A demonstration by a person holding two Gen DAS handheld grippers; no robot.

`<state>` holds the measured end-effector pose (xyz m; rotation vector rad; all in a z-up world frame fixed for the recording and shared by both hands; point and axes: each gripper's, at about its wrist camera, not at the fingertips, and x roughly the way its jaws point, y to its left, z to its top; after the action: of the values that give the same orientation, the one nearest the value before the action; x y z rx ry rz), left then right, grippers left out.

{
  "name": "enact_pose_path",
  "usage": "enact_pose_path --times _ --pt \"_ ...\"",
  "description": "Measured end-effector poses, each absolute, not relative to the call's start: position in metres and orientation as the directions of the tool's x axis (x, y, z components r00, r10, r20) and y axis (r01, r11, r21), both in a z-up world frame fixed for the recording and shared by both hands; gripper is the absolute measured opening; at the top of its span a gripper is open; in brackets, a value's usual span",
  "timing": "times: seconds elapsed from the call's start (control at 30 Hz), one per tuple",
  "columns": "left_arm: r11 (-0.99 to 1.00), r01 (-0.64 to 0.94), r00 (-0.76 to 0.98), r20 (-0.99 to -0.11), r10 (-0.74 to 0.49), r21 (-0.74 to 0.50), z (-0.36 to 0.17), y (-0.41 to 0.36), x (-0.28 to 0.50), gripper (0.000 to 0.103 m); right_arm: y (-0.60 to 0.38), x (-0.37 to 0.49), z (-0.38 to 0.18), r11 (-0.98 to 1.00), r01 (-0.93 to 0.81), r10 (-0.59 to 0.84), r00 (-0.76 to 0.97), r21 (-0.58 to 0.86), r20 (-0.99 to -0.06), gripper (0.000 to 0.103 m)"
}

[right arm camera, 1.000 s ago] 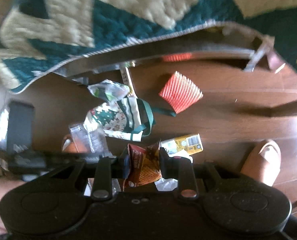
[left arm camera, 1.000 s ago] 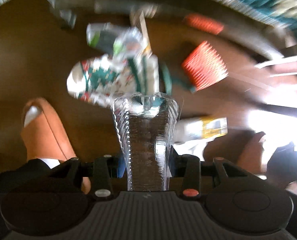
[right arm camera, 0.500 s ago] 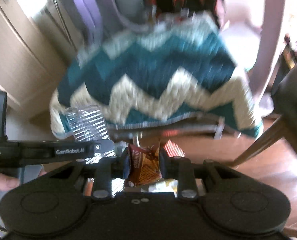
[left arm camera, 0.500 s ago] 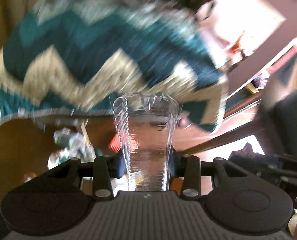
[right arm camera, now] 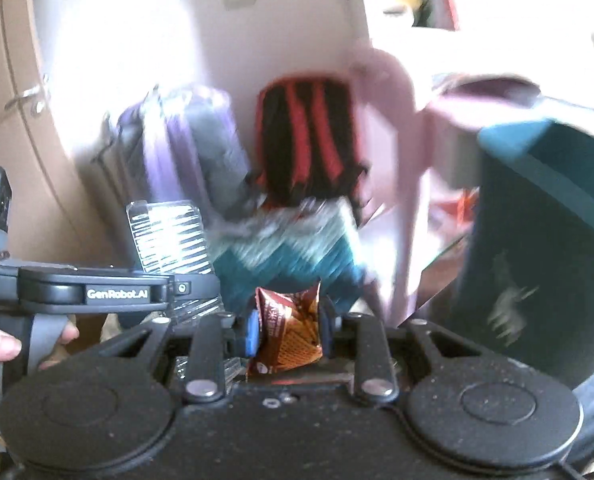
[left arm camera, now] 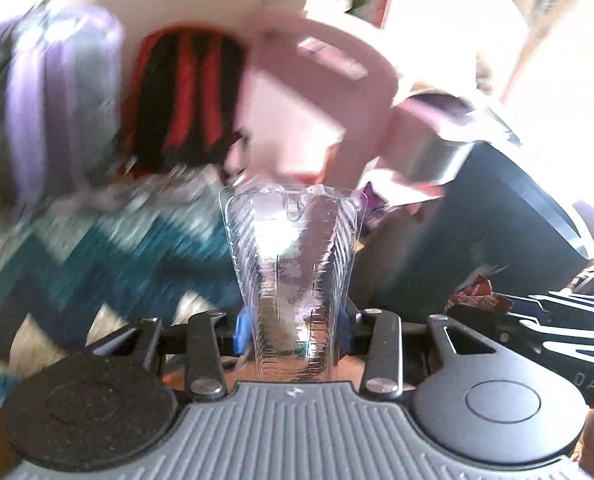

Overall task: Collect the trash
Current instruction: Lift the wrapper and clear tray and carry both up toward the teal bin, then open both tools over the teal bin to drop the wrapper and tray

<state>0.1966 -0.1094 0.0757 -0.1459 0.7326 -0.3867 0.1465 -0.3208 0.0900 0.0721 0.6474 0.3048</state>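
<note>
My left claw pinches a light, crushable clear plastic bottle low down, while my right claw clamps a limp, crinkly snack wrapper mid-body.

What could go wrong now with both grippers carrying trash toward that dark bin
1. The left gripper pinches only the lower end of the clear plastic container; most sticks out, so it might slip or twist.
2. The brown snack wrapper in the right gripper is crumpled and could slide out.
3. Both views are blurred, so either load may clip the dark bin.
</note>
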Motion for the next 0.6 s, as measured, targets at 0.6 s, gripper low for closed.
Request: enact_pose_path --times 0.6 --pt "0.782 0.574 0.686 -0.380 -0.621 -0.242 0.219 -0.300 0.236 0.040 -0.471 0.162 0.162 0.997 0.036 -0.004 0.895 0.064 -0.445 0.027"
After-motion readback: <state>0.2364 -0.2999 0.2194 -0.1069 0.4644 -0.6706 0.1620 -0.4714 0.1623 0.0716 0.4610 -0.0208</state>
